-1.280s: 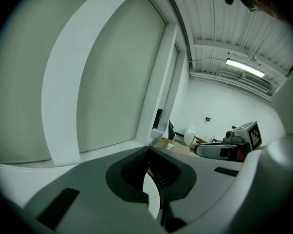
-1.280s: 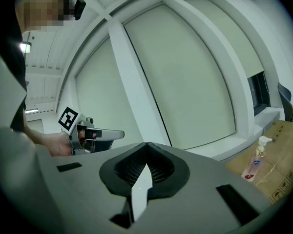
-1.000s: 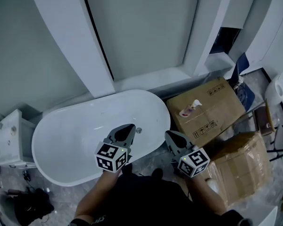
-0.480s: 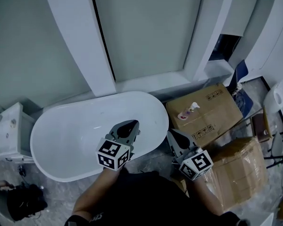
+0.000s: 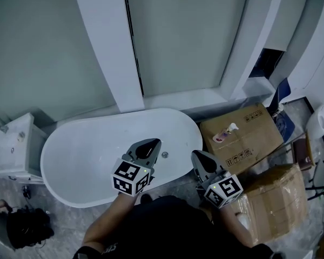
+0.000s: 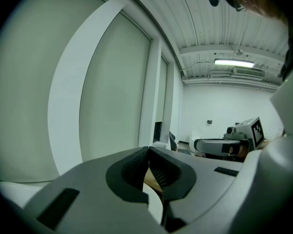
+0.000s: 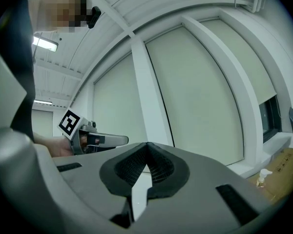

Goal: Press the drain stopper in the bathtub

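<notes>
Both grippers' jaws are pressed together, holding nothing. The right gripper hangs just outside the near rim of the bathtub, the left gripper over that rim. The drain stopper lies on the tub floor, between their tips.

In bathtub, drain stopper (cardboard boxes rightward)

Small round metal drain stopper, sits on floor of white oval empty bathtub, toward its right end.
</notes>
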Action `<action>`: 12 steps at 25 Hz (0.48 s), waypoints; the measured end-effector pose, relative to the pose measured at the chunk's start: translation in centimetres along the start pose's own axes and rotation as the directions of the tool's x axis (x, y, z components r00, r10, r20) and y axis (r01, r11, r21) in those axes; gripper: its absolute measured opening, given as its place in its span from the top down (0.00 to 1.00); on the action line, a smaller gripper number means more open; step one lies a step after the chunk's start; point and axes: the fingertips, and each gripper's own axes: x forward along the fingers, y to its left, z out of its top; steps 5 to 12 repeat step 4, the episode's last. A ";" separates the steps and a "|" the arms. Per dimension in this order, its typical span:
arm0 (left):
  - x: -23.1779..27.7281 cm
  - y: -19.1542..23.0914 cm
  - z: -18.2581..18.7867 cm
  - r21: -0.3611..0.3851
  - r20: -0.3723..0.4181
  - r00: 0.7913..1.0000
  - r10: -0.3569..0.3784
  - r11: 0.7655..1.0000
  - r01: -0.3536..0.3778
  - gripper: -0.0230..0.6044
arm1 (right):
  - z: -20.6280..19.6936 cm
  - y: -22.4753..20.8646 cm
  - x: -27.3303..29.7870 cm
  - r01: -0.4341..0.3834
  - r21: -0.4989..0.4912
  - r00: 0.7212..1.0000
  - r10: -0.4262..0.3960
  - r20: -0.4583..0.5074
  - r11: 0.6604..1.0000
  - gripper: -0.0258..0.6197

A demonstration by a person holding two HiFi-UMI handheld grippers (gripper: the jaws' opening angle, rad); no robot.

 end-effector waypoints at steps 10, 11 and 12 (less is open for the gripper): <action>-1.3 2.0 0.0 -0.014 0.008 1.000 0.026 1.000 -0.026 0.94 | -0.3 1.2 1.3 -0.010 -0.008 1.000 0.010 -0.020 1.000 0.94; -1.3 2.0 0.0 -0.014 0.008 1.000 0.026 1.000 -0.026 0.94 | -0.3 1.2 1.3 -0.010 -0.008 1.000 0.010 -0.020 1.000 0.94; -1.3 2.0 0.0 -0.014 0.008 1.000 0.026 1.000 -0.026 0.94 | -0.3 1.2 1.3 -0.010 -0.008 1.000 0.010 -0.020 1.000 0.94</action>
